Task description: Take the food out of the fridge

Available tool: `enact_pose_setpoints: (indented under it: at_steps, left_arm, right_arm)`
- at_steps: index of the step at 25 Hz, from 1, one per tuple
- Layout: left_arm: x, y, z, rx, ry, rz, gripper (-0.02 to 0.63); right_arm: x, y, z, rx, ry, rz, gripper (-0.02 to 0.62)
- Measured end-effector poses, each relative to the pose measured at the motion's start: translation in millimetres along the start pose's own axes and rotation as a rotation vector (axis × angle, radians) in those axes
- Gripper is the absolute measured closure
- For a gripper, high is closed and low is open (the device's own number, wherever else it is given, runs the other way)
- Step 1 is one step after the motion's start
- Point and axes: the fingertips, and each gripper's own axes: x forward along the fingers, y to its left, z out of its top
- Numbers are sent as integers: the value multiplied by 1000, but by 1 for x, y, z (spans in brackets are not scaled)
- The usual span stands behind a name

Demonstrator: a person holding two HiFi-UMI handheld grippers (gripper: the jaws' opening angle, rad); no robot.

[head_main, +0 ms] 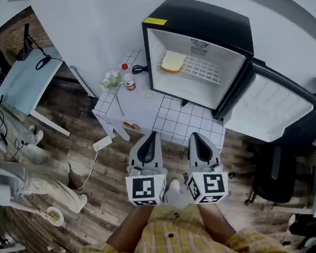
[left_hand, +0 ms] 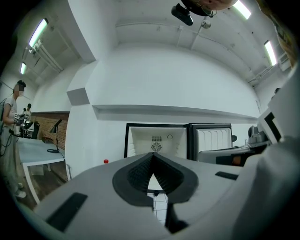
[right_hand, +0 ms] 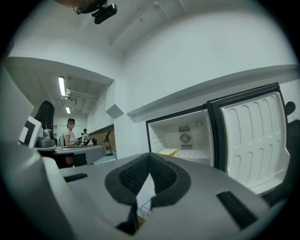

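The black mini fridge point(head_main: 194, 40) stands open on the floor, its door point(head_main: 268, 108) swung out to the right. A pale yellow slice of food point(head_main: 172, 62) lies on the white wire shelf inside, and the right gripper view also shows this food point(right_hand: 169, 152). My left gripper point(head_main: 150, 136) and right gripper point(head_main: 194, 137) are side by side, level, well short of the fridge, over the near edge of the white tiled table point(head_main: 171, 121). Both are shut with nothing between the pads. In the left gripper view the left gripper point(left_hand: 153, 157) points at the fridge point(left_hand: 157, 140); the right gripper point(right_hand: 149, 157) points left of the fridge's opening.
On the tiled table are white flowers point(head_main: 111, 80), a red-capped jar point(head_main: 129, 84) and a small plate with food point(head_main: 131, 126). A power strip point(head_main: 102, 143) lies on the wood floor. A desk point(head_main: 27, 81) stands at the far left and an office chair point(head_main: 275, 175) at the right.
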Motion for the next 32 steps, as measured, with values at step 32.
enact_pose_setpoints:
  at_steps: [32]
  left_arm:
    - [190, 13, 18, 0, 9, -98, 600]
  right_arm:
    - [131, -69, 18, -11, 33, -33, 589]
